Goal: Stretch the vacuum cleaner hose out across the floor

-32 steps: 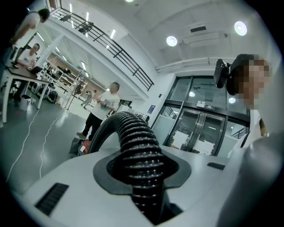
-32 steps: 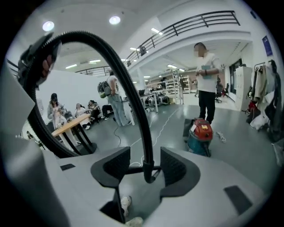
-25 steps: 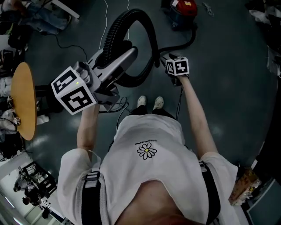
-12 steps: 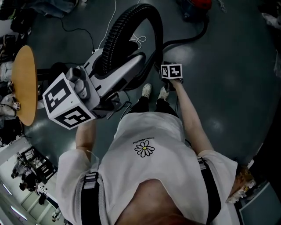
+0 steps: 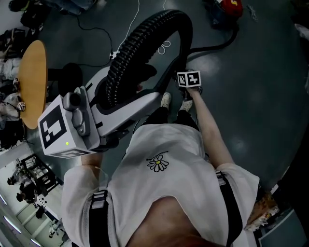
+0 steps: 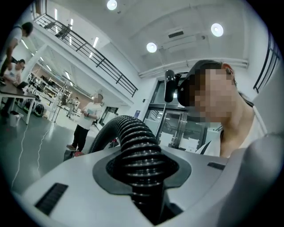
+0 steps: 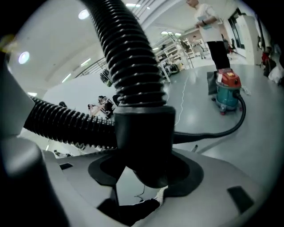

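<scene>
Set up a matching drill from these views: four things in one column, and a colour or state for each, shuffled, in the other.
Things:
1. hose
2. vacuum cleaner
3. round table
4. left gripper

Colour or state:
A. wood-coloured top
B. shut on the hose
C. black and ribbed
D. red lid, teal body

Pairs: 1-C, 2-D, 3-A, 4-B

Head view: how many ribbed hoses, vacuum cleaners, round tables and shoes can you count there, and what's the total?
Ribbed hose: 1
Vacuum cleaner: 1
Round table: 1
Shoes: 2
Total: 5
</scene>
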The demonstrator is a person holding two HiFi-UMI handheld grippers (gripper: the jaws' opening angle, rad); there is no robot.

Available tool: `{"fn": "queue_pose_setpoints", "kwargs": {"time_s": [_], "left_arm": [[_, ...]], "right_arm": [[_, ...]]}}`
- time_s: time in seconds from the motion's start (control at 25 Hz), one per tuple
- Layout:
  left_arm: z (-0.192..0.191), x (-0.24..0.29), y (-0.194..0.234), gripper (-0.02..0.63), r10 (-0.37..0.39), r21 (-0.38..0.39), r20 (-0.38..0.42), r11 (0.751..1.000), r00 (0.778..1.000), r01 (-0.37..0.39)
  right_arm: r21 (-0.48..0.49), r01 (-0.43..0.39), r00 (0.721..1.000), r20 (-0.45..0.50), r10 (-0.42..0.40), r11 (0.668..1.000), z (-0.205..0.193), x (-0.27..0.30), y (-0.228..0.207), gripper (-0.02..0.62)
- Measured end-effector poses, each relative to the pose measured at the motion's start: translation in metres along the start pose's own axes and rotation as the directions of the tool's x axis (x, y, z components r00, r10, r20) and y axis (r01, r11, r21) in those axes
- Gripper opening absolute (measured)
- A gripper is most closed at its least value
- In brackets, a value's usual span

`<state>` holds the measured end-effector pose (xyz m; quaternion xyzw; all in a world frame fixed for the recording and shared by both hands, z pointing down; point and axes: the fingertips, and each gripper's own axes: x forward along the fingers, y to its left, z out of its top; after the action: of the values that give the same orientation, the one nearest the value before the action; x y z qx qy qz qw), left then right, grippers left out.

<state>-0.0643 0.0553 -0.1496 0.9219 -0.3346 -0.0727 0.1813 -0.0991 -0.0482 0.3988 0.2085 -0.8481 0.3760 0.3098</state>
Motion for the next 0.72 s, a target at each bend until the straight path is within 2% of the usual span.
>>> {"fn": "queue_pose_setpoints", "kwargs": {"time_s": [0.16,0.24,0.4,0.48,0.6,0.72], "left_arm": [[0.007,-0.009,-0.001,0.121,0.037,0.06,0.002,0.998,0.999,-0.037],[-0.002,-0.016,0.002,0.121,0.063,0.038,0.002,0.997,0.998,-0.063],[-0.017,-0.034,0.006,0.121,0.087,-0.018,-0.045,0.996,0.995,-0.088],[-0.014,-0.044,0.008,0.121,0.076,-0.024,-0.059,0.997,0.995,-0.078],[-0.005,-0.056,0.009,0.121,0.058,-0.007,-0.053,0.998,0.997,-0.058],[-0.003,-0.056,-0.002,0.121,0.003,0.049,-0.059,0.999,0.998,0.0]], "right_arm": [[-0.178,0.061,0.998,0.014,-0.059,0.982,0.019,0.001,0.011,0.243],[-0.217,0.095,0.996,0.022,-0.092,0.972,0.025,-0.004,0.005,0.186],[-0.131,0.117,0.992,0.061,-0.11,0.985,0.02,-0.02,0.002,0.176],[-0.129,0.14,0.988,0.08,-0.13,0.982,0.023,-0.029,0.009,0.176],[-0.14,0.212,0.971,0.143,-0.192,0.967,0.038,-0.054,0.009,0.176],[-0.11,0.3,0.936,0.227,-0.27,0.948,0.054,-0.087,-0.009,0.176]]}}
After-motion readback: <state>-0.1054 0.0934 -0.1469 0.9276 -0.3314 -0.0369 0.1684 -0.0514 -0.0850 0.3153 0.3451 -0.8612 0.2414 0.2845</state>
